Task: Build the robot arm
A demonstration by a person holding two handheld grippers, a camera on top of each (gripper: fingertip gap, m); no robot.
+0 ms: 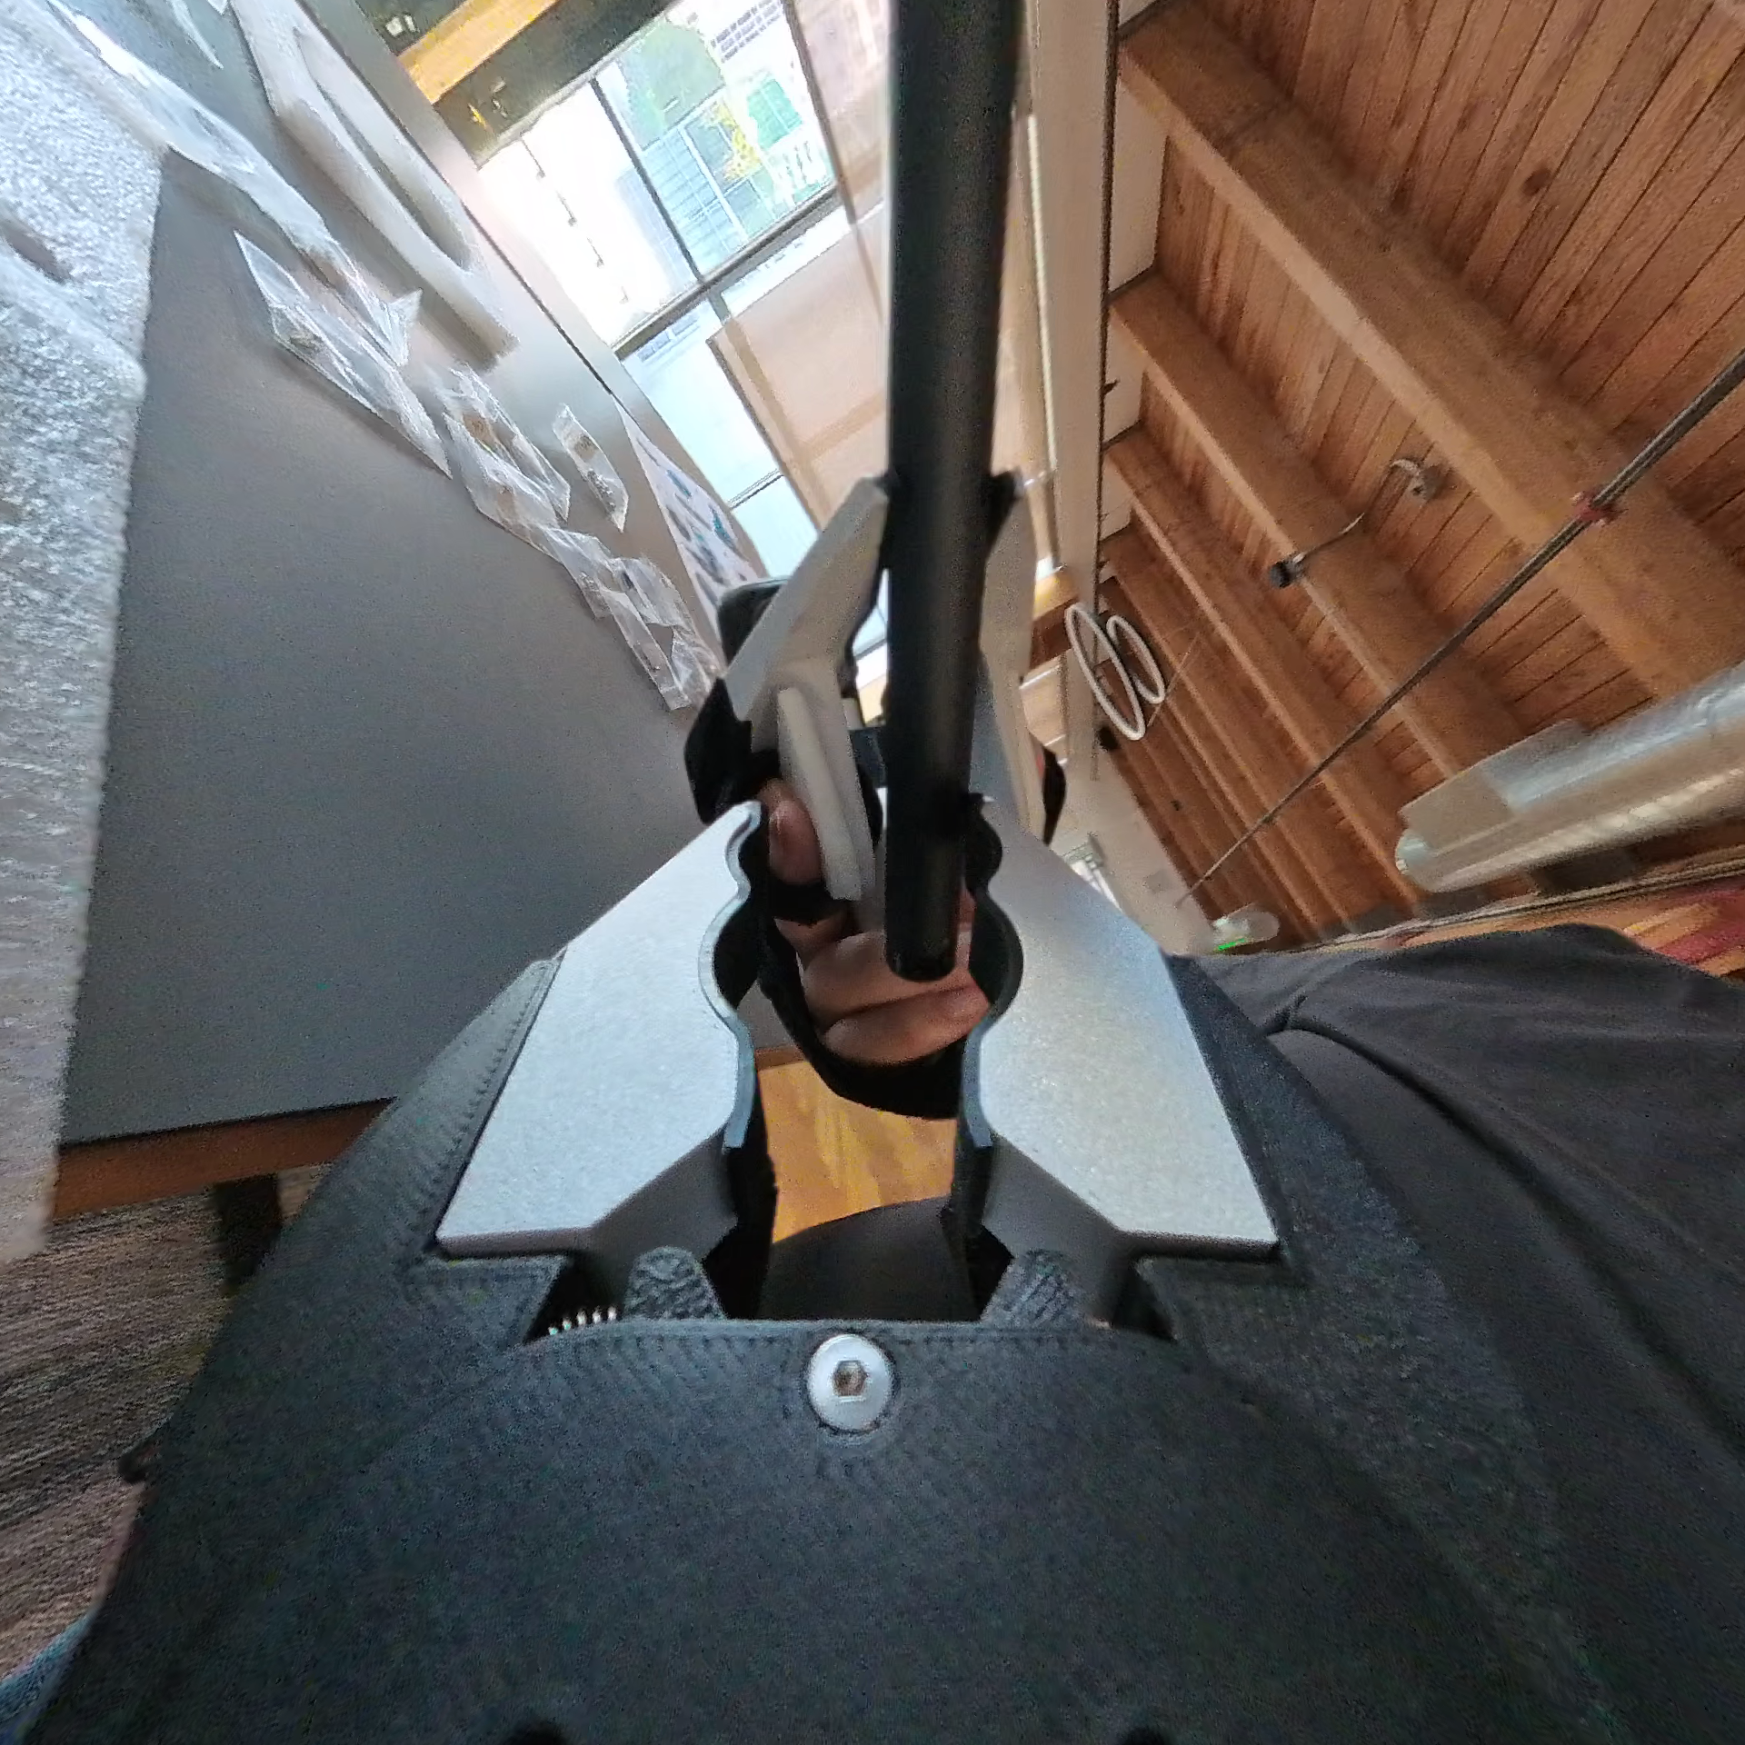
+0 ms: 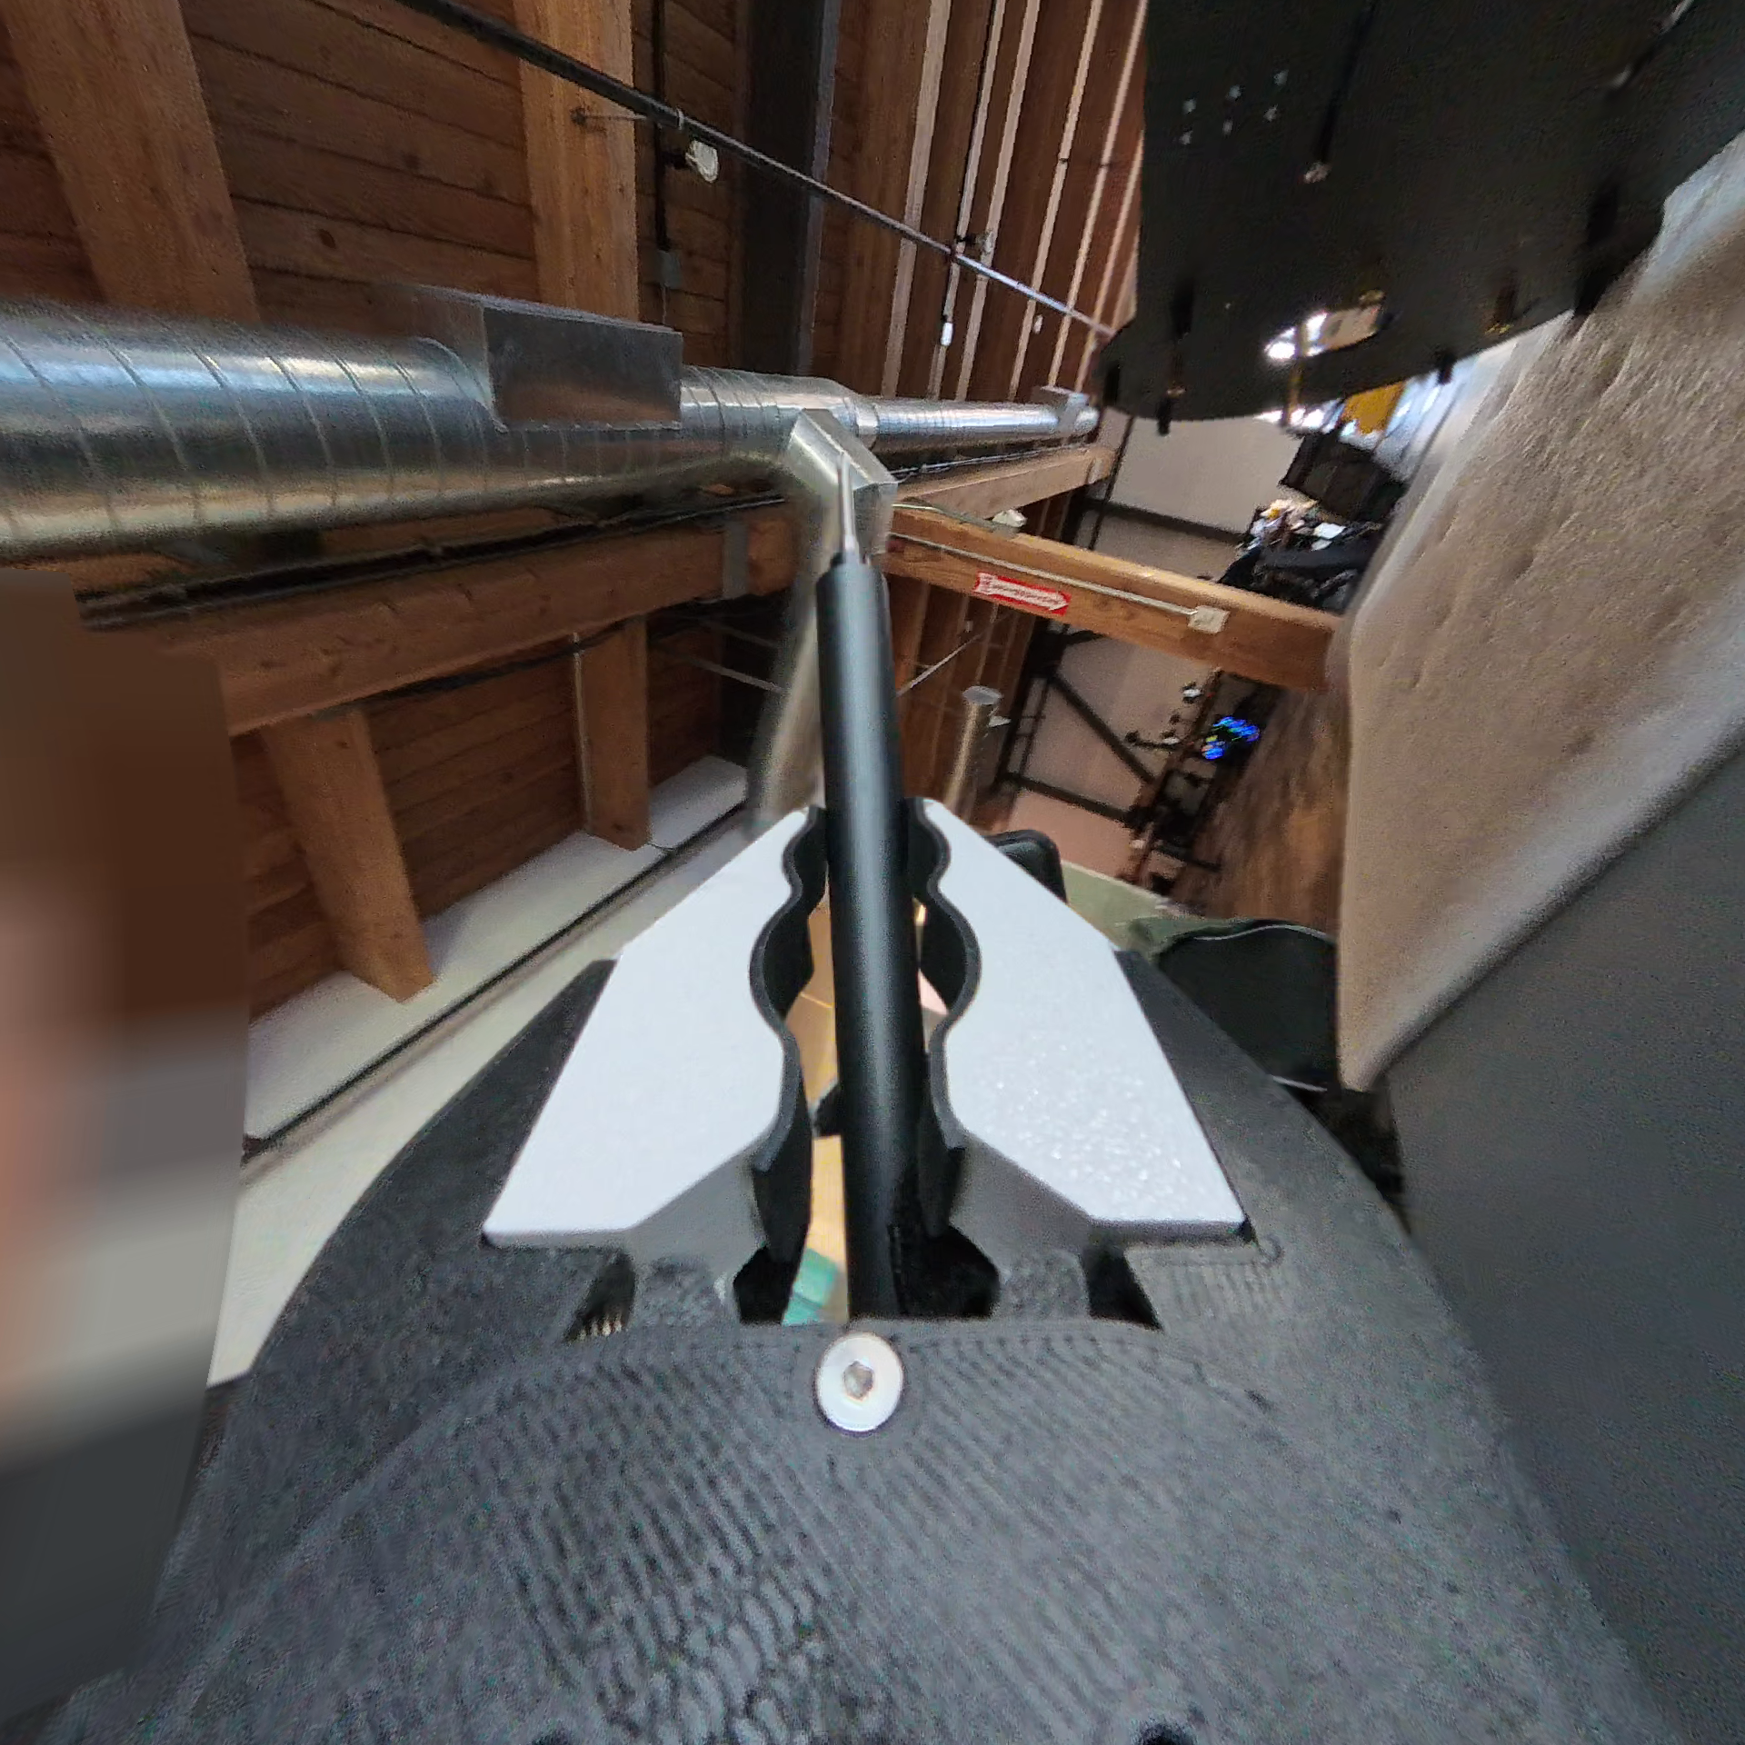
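My right gripper (image 2: 864, 817) is shut on a slim black rod (image 2: 864, 944) with a thin metal tip (image 2: 840, 519) that points up toward the ceiling. In the left wrist view the same rod (image 1: 944, 378) runs from the top edge down to its blunt end. The right gripper (image 1: 944, 491) clamps it there, held by a hand in a black fingerless glove (image 1: 878, 1020). My left gripper (image 1: 864, 831) is open. Its silver fingers (image 1: 623, 1039) frame the rod's blunt end and the gloved hand, which lie just beyond the tips. It holds nothing.
A dark grey table (image 1: 330, 708) at left carries several clear bags of small parts (image 1: 491, 444), white foam pieces (image 1: 378, 160) and a foam-wrapped block (image 1: 57, 567). A person's dark clothing (image 1: 1464, 1180) fills the right. A black round panel (image 2: 1416, 189) and metal ducts (image 2: 378, 434) are overhead.
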